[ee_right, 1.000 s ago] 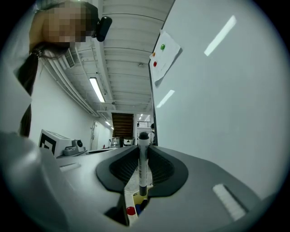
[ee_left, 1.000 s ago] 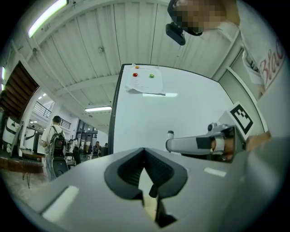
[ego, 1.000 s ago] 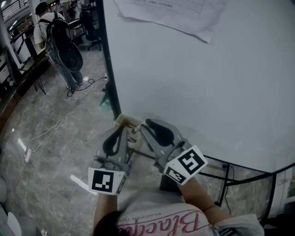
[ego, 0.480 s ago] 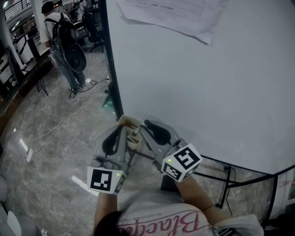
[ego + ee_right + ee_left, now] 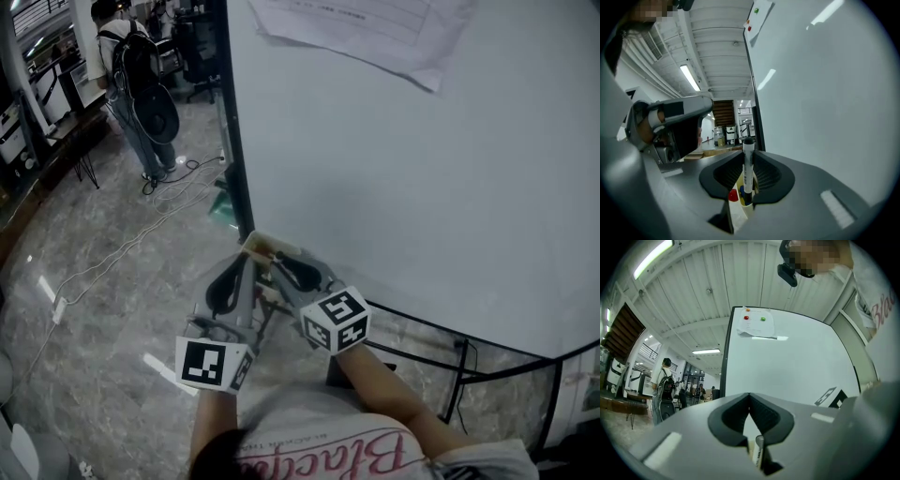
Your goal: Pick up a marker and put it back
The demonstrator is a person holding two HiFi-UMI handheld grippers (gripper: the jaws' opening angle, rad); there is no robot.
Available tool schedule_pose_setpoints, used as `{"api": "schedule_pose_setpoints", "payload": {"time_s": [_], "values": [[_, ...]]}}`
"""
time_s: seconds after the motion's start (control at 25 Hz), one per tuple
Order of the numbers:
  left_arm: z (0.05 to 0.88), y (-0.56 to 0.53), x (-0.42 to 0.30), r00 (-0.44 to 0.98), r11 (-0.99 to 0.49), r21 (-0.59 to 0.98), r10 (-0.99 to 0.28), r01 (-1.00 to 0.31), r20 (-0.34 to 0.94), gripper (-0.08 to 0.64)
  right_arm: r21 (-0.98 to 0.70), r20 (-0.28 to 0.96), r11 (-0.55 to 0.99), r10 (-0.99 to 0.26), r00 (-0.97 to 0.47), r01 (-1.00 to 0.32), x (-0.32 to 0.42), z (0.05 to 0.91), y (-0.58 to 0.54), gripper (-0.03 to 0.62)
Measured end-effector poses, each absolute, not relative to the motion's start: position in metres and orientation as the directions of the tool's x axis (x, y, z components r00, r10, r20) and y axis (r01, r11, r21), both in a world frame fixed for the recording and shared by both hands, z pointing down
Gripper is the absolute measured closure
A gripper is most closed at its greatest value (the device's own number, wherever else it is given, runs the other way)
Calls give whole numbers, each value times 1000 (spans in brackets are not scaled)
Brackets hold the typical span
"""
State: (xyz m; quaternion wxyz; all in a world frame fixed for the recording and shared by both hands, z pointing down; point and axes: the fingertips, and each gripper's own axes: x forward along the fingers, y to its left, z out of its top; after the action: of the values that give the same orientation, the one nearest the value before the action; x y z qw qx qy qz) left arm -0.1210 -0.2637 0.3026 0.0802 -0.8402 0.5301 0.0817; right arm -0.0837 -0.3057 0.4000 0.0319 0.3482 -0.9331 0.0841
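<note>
A cream marker holder (image 5: 259, 247) hangs at the whiteboard's (image 5: 422, 169) lower left corner. My right gripper (image 5: 286, 267) reaches it from below right. In the right gripper view, the right gripper (image 5: 747, 157) is shut on a white marker with a black cap (image 5: 748, 168). The marker stands upright, its lower end in the holder (image 5: 736, 213) beside a red cap (image 5: 733, 196). My left gripper (image 5: 232, 279) sits just left of the holder. The left gripper (image 5: 749, 397) has its tips touching, and another marker's end (image 5: 759, 451) shows low in the gap behind them.
A sheet of paper (image 5: 375, 28) hangs on the board. The board's black frame (image 5: 234, 141) and stand bars (image 5: 459, 361) run close by. A person with a backpack (image 5: 141, 84) stands far left on the stone floor, where cables (image 5: 122, 244) lie.
My right gripper has swung left and closer to the holder, its marker cube turning. The left gripper has stayed put. The person at far left shifted slightly.
</note>
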Motion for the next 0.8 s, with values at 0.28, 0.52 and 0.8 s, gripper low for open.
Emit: {"api": "schedule_pose_setpoints", "payload": {"time_s": [0.28, 0.52, 0.8], "values": [[304, -261, -126, 417, -421, -34, -880, -906, -226, 560, -159, 167, 738, -635, -754, -656, -93, 421, -308, 522], [306, -260, -126, 429, -433, -31, -876, -901, -219, 560, -106, 199, 703, -678, -708, -703, -83, 424, -311, 509], [308, -259, -117, 457, -462, -29, -866, -887, -204, 560, -125, 264, 643, -713, -650, -756, -62, 433, -314, 498]]}}
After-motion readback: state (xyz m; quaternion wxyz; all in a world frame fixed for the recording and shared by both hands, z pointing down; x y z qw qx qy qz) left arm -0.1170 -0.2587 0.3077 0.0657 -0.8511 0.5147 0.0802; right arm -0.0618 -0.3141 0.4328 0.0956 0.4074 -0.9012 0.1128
